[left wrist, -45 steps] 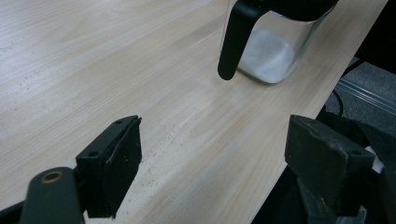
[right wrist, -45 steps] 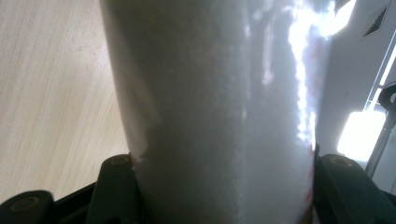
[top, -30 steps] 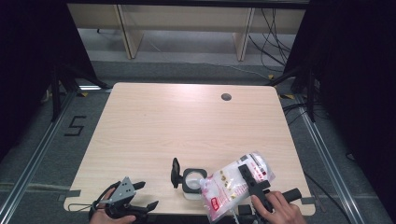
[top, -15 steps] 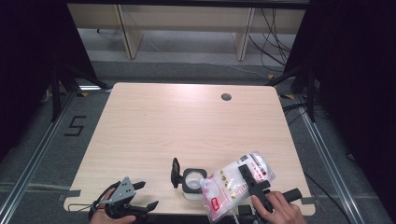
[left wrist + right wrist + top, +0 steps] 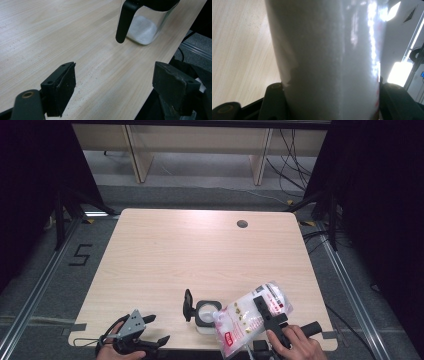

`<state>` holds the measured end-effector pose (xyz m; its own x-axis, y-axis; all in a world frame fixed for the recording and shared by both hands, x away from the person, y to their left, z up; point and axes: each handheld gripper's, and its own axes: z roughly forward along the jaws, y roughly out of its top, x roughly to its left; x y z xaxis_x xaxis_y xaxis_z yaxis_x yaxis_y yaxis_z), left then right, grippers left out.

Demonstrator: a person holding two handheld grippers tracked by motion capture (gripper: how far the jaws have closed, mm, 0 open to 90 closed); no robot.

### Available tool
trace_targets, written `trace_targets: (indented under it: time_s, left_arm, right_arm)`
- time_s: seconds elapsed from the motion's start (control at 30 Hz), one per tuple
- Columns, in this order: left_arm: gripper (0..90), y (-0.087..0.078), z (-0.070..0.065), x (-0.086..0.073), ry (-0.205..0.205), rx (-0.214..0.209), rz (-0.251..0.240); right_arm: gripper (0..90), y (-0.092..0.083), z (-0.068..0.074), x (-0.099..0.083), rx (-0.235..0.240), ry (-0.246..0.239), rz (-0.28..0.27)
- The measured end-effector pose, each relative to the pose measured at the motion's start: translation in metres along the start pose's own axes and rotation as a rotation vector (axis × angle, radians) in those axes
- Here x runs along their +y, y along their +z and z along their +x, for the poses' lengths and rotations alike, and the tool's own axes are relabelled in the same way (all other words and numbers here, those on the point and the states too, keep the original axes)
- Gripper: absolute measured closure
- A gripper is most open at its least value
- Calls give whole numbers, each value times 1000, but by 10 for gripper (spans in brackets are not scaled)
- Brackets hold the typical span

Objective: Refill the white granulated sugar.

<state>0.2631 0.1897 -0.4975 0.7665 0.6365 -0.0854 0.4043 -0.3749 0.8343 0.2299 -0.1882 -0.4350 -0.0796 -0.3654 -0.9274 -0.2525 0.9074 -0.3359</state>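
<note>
Tilting over the jar (image 5: 207,312), the bag (image 5: 250,317) of white powder is pinched across its middle between the right gripper's (image 5: 267,312) jaws, its lower corner at the jar's open mouth near the table's (image 5: 200,250) six o'clock edge. From the jar, whose black lid stands up at its nine o'clock side, the left gripper (image 5: 155,330) sits toward eight o'clock at the table edge, jaws spread with nothing between them.
</note>
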Motion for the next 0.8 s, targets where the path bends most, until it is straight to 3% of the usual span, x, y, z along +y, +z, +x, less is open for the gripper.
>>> trace_targets:
  time_s: [0.03,0.07,0.1,0.13,0.2,0.23,0.3,0.37,0.4,0.47,0.5,0.53,0.57,0.6,0.7,0.77,0.8]
  left_arm:
    - [182,-1,1,1,17,5,12]
    - [182,0,0,0,-6,3,-3]
    - [182,0,0,0,-2,4,1]
    - [182,0,2,0,23,3,2]
    - [183,0,0,0,-8,4,-2]
    - [183,-1,4,1,47,9,16]
    - [183,0,3,0,34,5,11]
    - [183,0,0,0,-4,2,0]
    - [182,0,0,0,-4,2,0]
    - [183,-1,2,0,18,5,13]
    - [183,-1,4,0,47,7,20]
    - [183,-1,3,0,44,6,18]
    - [183,0,2,0,19,1,-1]
    - [183,-1,2,0,10,11,17]
    - [183,-1,2,0,15,8,20]
    - [182,-1,0,0,-7,3,-1]
    - [182,0,1,0,-7,4,-1]
  right_arm:
    - [471,0,-1,0,-2,-23,-6]
    - [471,0,0,1,-4,-23,-2]
    - [471,0,0,1,-1,-20,-4]
    - [472,1,1,0,-27,-13,-19]
    - [472,0,0,1,0,-19,-3]
    - [471,0,0,1,0,-18,-2]
    - [472,-1,1,1,6,1,5]
    - [472,-1,1,2,5,-10,2]
    - [472,-1,0,2,1,-12,0]
    - [472,-1,0,2,3,-9,-1]
    - [472,0,1,1,-29,-2,-14]
    - [472,0,-1,2,1,-18,-1]
    - [472,0,0,2,-5,-28,-3]
    - [472,0,0,2,-5,-28,-3]
    - [473,1,1,3,-4,-36,-5]
    - [473,1,0,3,-9,-39,-8]
    - [473,0,2,3,-6,2,6]
